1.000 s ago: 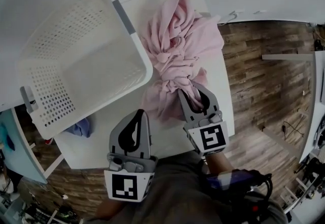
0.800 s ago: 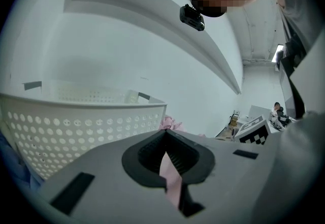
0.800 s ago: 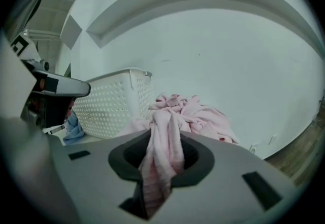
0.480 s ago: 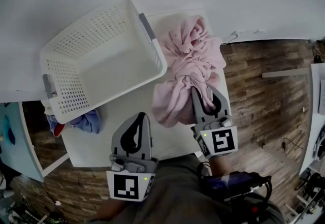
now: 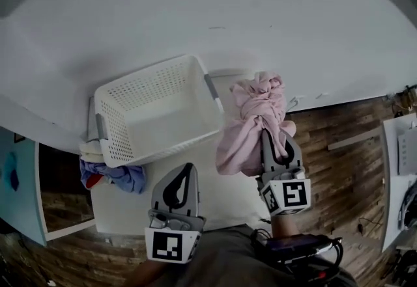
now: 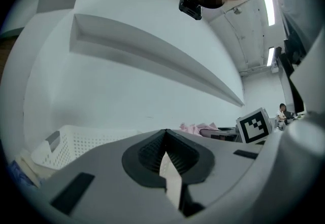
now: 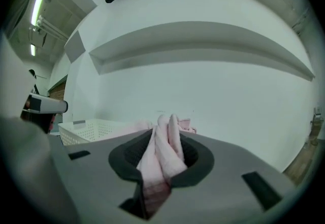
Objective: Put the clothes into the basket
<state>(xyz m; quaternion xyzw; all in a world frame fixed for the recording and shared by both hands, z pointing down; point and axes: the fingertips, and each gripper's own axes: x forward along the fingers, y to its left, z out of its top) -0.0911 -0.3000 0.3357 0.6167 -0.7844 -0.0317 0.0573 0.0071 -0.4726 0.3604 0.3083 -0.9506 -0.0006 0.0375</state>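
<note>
A pink garment [image 5: 251, 123] hangs bunched in the air at the table's right side, lifted off the white table [image 5: 215, 185]. My right gripper [image 5: 270, 128] is shut on its folds, and the pink cloth [image 7: 162, 159] fills the gap between the jaws in the right gripper view. The white perforated basket [image 5: 153, 110] stands to the left of it, tilted toward me, its inside bare. My left gripper [image 5: 189, 172] hovers low over the table's front, shut with nothing in it; in its own view the jaws [image 6: 165, 139] meet at the tip, with the basket [image 6: 76, 141] beyond.
A blue and red pile of clothes [image 5: 114, 175] lies under the basket's left corner at the table's left edge. A white wall [image 5: 208, 12] rises right behind the table. Wooden floor [image 5: 352, 162] lies to the right.
My right gripper has lifted the pink garment up off the table, and it now hangs gathered. The head view has pulled back, so basket and table look smaller. The left gripper has stayed put.
</note>
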